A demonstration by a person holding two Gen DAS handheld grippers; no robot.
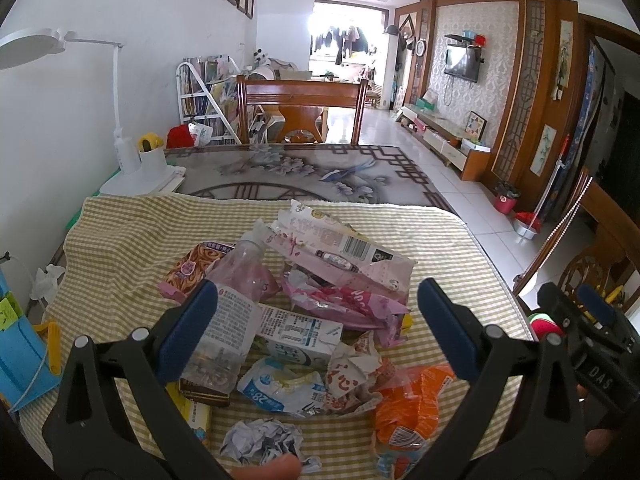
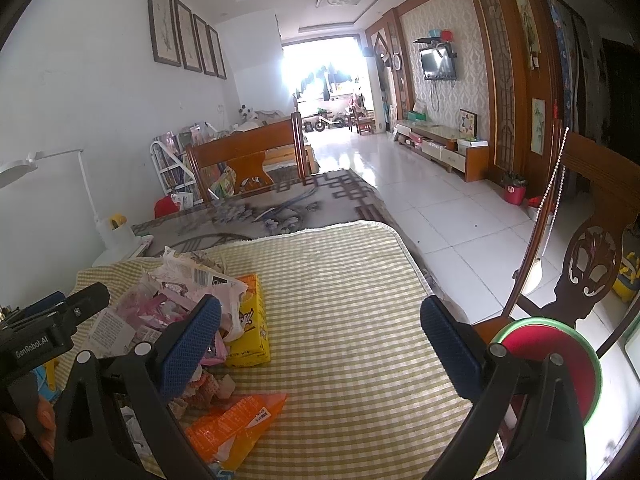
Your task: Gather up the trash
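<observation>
A heap of trash lies on a yellow checked cloth (image 1: 120, 248): a clear plastic bottle (image 1: 244, 268), pink wrappers (image 1: 344, 304), a white carton (image 1: 300, 336), a blue-white wrapper (image 1: 280, 388), an orange bag (image 1: 412, 404) and a crumpled paper ball (image 1: 260, 440). My left gripper (image 1: 316, 320) is open just above the heap, holding nothing. My right gripper (image 2: 320, 332) is open and empty over bare cloth (image 2: 340, 300), to the right of the heap. The right view shows a yellow box (image 2: 250, 332) and the orange bag (image 2: 232, 428).
A white desk lamp (image 1: 128, 160) and cup stand at the back left. A wooden chair (image 1: 300, 108) is behind the table. Another chair (image 2: 580, 264) with a red-green cushion (image 2: 556, 364) stands to the right. A blue object (image 1: 20, 344) lies at the left edge.
</observation>
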